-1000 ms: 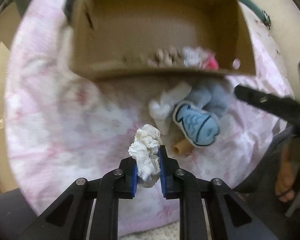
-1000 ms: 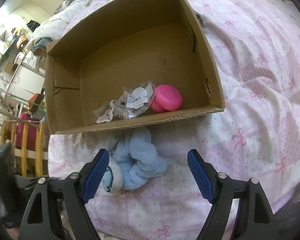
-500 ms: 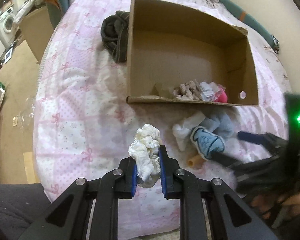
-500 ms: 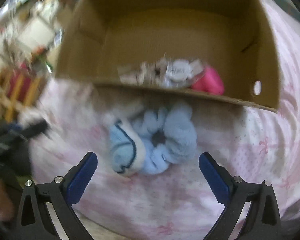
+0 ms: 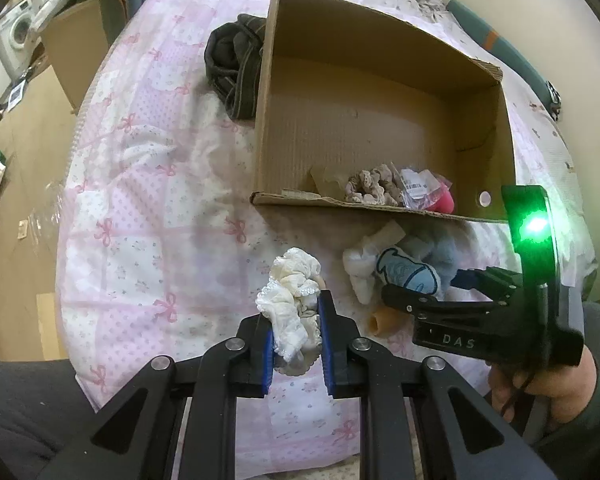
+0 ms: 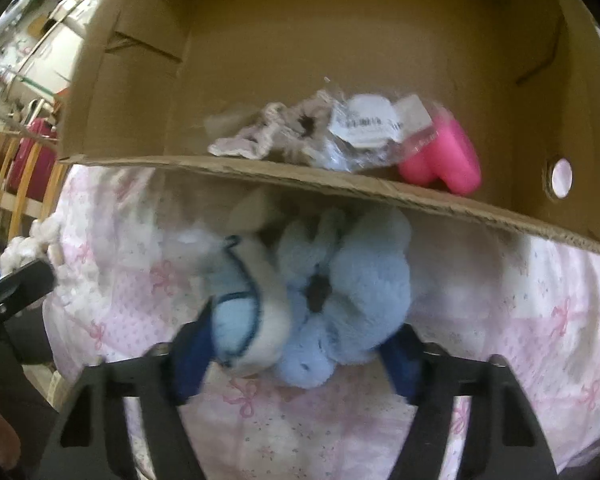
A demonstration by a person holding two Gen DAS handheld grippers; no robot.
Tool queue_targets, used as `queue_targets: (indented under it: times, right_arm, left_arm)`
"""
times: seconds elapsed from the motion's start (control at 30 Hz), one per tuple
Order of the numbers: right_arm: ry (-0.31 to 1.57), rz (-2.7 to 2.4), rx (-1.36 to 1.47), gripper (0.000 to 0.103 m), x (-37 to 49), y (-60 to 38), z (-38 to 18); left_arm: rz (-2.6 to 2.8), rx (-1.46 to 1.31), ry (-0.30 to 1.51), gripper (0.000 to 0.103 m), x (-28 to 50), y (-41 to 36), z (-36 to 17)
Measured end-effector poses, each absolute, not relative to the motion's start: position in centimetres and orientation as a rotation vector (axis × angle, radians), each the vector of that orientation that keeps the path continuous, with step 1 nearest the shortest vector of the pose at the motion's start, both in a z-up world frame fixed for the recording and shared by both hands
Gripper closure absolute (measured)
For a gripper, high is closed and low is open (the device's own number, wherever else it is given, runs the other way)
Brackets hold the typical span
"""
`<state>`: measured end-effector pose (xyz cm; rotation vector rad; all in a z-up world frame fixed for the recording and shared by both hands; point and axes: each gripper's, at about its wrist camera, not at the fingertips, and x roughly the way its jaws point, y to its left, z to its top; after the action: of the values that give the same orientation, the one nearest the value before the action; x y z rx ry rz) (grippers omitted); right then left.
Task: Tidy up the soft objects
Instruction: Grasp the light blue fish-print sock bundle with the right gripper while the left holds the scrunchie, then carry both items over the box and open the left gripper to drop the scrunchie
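Left gripper point(image 5: 296, 344) clenches a white scrunchie point(image 5: 290, 300); right gripper point(image 6: 300, 354) straddles the blue scrunchie point(image 6: 348, 280), grip unclear, below the box point(image 6: 340, 188) at 12 o'clock; its neighbouring soft toy point(image 6: 244, 328) could snag.

Soft, even indoor light fills both fisheye views, and black vignette curves the corners. The left wrist view is sharp; a green indicator light point(image 5: 534, 225) flares at right. The right wrist view is motion-blurred, worst along the bottom.

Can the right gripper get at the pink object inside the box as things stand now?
Probably not yet: the right gripper is closing around the blue plush bundle, and the cardboard box's near wall stands before the pink object.
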<state>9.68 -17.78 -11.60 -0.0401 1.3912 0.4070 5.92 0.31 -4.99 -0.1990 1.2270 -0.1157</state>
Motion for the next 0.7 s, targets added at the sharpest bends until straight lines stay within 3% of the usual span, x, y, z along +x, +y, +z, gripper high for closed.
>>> queue_targets:
  times: [0.1, 0.17, 0.53, 0.7]
  right_arm:
    - [1.356, 0.435, -0.047, 0.063, 9.1, -17.6, -10.3]
    - [1.338, 0.445, -0.045, 0.065, 8.6, -17.8, -9.3]
    - [1.226, 0.479, 0.106, 0.065, 4.8, -22.7, -1.4]
    - [1.207, 0.471, 0.101, 0.065, 4.3, -22.3, -2.0]
  left_arm:
    - [-0.118, -0.188, 1.227, 0.086, 6.0, 0.1, -5.0]
    - [-0.114, -0.187, 1.226, 0.086, 6.0, 0.0, -5.1]
    - [-0.083, -0.202, 1.185, 0.086, 5.7, 0.7, -4.1]
    - [-0.071, -0.176, 1.176, 0.086, 5.6, 0.4, -4.1]
